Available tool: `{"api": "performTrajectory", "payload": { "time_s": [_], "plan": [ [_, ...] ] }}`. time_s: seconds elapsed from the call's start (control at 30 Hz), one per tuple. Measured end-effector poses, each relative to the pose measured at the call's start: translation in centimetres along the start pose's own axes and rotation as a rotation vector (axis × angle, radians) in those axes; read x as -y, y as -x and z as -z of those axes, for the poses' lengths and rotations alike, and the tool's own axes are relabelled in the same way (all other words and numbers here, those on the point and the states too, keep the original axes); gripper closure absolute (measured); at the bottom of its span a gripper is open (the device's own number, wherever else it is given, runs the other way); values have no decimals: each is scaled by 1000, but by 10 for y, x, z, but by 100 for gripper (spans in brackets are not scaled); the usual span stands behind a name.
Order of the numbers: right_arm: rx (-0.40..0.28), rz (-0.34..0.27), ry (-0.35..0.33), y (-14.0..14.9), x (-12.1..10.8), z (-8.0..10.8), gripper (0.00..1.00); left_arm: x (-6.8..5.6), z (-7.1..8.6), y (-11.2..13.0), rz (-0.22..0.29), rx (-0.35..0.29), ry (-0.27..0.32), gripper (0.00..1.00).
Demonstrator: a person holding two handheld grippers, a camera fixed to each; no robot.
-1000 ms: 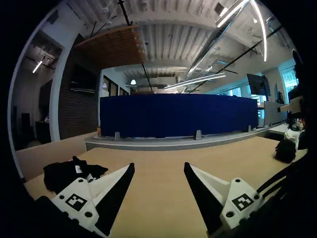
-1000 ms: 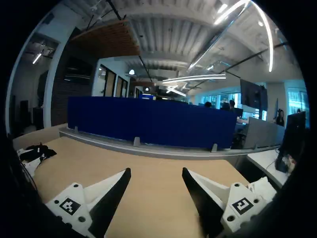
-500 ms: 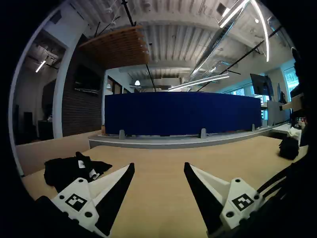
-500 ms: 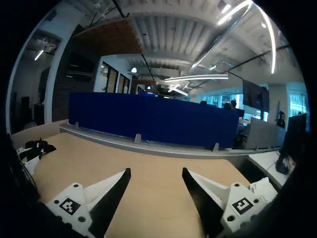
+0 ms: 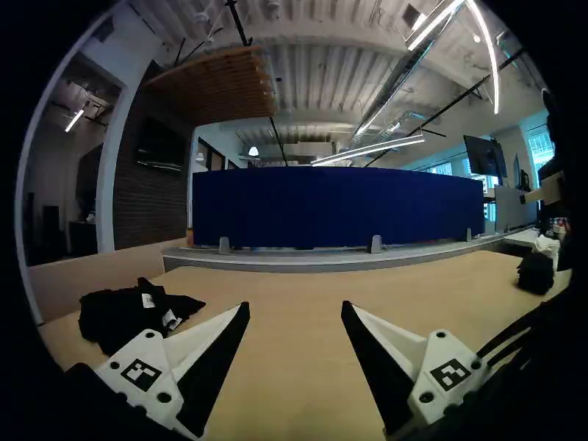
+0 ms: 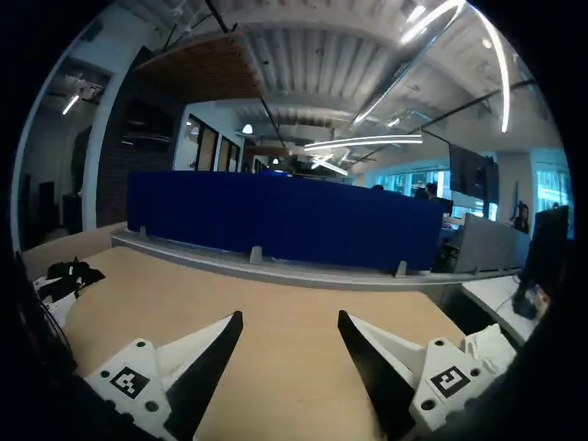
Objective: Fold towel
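Observation:
A crumpled black towel (image 5: 131,314) with small white tags lies on the wooden table (image 5: 309,290) at the left, just beyond my left finger. My left gripper (image 5: 294,310) hovers low over the table, open, with nothing between its fingers. In the right gripper view the same black towel (image 6: 72,278) shows small at the far left edge. My right gripper (image 6: 289,317) is also open and empty above bare tabletop (image 6: 279,309).
A blue partition (image 5: 331,209) on a grey rail bounds the table's far side. A dark folded pile (image 5: 535,272) sits at the table's right edge. White cloth (image 6: 491,342) lies by my right finger. Desks and monitors (image 6: 470,175) stand beyond.
Both views have shifted only slightly; the black towel sits a touch higher and more to the right in the left gripper view. Both grippers stay open and empty.

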State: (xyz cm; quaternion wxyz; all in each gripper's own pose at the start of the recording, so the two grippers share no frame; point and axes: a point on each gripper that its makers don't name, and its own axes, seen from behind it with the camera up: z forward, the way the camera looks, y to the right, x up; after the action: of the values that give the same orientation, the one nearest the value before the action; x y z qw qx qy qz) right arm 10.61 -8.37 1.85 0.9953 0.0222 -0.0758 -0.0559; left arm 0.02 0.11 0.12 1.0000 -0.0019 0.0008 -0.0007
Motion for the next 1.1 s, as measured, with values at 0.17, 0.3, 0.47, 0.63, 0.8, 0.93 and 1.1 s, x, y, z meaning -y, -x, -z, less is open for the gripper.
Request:
{"api": "performTrajectory", "payload": {
  "time_s": [0.17,0.3,0.47,0.63,0.8,0.93,1.1],
  "plan": [
    [-3,-3,4,-2,-5,0,0,-1,0,0,1,0,-3,7],
    [-9,-3,12,-4,-11,-1,0,-1,1,0,0,1,-1,7],
    [-26,-8,20,-10,-17,1,0,-1,2,0,-1,2,-2,7],
    [-55,-15,33,-18,-28,7,0,-1,2,0,-1,2,-2,7],
    [-66,-35,56,-15,-44,13,0,-1,1,0,-2,2,-2,7],
    [-72,-55,66,-10,-54,14,0,-1,1,0,-1,2,-2,7],
    [-92,-78,59,-4,-61,14,0,-1,2,1,-1,2,-2,7]
  ]
}}
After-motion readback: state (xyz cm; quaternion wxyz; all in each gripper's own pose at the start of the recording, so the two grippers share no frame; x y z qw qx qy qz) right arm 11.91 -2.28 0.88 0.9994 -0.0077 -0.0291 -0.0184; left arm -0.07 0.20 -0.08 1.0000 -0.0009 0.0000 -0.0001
